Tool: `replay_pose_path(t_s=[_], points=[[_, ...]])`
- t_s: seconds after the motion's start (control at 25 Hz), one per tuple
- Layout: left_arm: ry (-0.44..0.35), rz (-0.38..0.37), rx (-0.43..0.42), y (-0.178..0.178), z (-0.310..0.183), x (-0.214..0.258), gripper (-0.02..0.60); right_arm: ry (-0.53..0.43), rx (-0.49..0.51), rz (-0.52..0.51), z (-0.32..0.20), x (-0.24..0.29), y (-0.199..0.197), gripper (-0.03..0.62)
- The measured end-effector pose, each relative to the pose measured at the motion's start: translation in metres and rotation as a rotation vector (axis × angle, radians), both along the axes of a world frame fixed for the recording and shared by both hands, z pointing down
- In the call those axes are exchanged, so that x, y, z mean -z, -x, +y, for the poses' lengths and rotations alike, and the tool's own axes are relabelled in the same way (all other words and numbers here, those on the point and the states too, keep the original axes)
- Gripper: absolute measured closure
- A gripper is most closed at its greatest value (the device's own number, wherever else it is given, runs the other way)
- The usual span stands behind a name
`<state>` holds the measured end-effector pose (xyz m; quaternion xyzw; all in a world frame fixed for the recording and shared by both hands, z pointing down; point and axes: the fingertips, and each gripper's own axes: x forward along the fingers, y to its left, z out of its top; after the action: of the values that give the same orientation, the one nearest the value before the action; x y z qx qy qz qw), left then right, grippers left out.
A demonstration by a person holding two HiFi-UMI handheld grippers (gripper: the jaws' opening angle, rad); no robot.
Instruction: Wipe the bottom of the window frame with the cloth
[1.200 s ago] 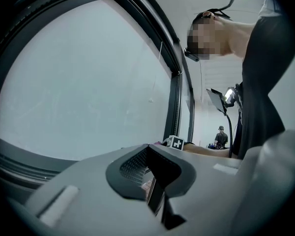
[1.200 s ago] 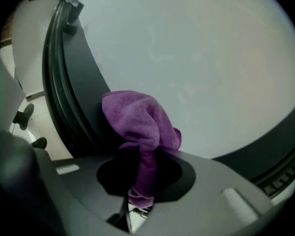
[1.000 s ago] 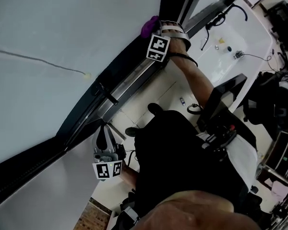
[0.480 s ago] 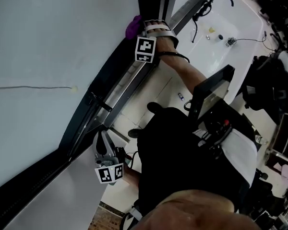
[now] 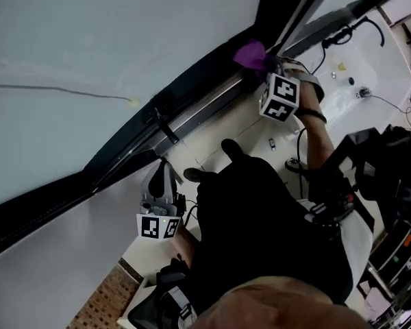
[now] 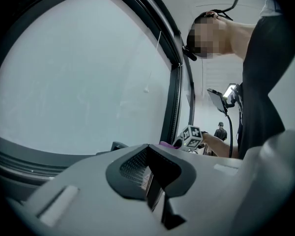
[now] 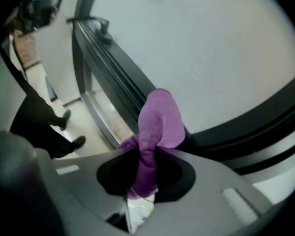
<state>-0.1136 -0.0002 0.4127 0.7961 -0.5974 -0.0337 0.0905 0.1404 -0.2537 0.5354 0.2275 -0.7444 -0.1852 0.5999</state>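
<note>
The purple cloth (image 5: 250, 55) is pressed against the dark bottom window frame (image 5: 192, 105), just left of an upright bar. My right gripper (image 5: 266, 74) is shut on it, its marker cube turned to the room. In the right gripper view the cloth (image 7: 157, 124) bulges out of the jaws of the right gripper (image 7: 146, 168) over the frame's rails (image 7: 108, 80). My left gripper (image 5: 163, 178) hangs low below the frame, apart from it, jaws together and empty. The left gripper (image 6: 152, 181) looks along the pane at the distant cloth (image 6: 165, 144).
A black latch handle (image 5: 161, 125) sticks out of the frame between the grippers. The person's dark clothing and shoes (image 5: 233, 149) fill the lower middle. A white table (image 5: 359, 67) with cables stands at the upper right. Dark equipment (image 5: 390, 177) crowds the right edge.
The head view has swung, so everything sits further right in the picture. The right gripper still holds the cloth at the frame beside the upright bar. The left gripper has hardly moved.
</note>
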Motion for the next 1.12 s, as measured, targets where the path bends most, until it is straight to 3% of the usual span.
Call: replay_pose_path(t_s=[0.16, 0.24, 0.44, 0.6, 0.68, 0.92, 1.0, 1.12], points=[[0.043, -0.029, 0.028, -0.021, -0.016, 0.007, 0.579, 0.377, 0.273, -0.378, 0.086, 0.002, 0.06, 0.53], [0.059, -0.038, 0.042, -0.021, -0.019, 0.008, 0.579, 0.496, 0.369, -0.485, 0.122, -0.006, 0.088, 0.53], [0.08, -0.044, 0.103, -0.008, -0.005, 0.005, 0.578, 0.616, 0.564, -0.607, 0.188, -0.007, 0.145, 0.53], [0.111, -0.048, 0.203, 0.007, 0.018, 0.002, 0.579, 0.74, 0.77, -0.686, 0.243, 0.012, 0.184, 0.53], [0.112, -0.046, 0.252, 0.015, 0.027, 0.004, 0.58, 0.846, 0.787, -0.789, 0.26, 0.027, 0.201, 0.53], [0.1, -0.014, 0.364, 0.035, 0.053, 0.013, 0.579, 1.351, 0.606, -1.134, 0.28, 0.075, 0.227, 0.53], [0.091, 0.005, 0.383, 0.038, 0.056, 0.016, 0.579, 1.438, 0.608, -1.198, 0.284, 0.09, 0.226, 0.53], [0.087, 0.016, 0.386, 0.033, 0.056, 0.016, 0.579, 1.483, 0.635, -1.262, 0.285, 0.104, 0.219, 0.53]])
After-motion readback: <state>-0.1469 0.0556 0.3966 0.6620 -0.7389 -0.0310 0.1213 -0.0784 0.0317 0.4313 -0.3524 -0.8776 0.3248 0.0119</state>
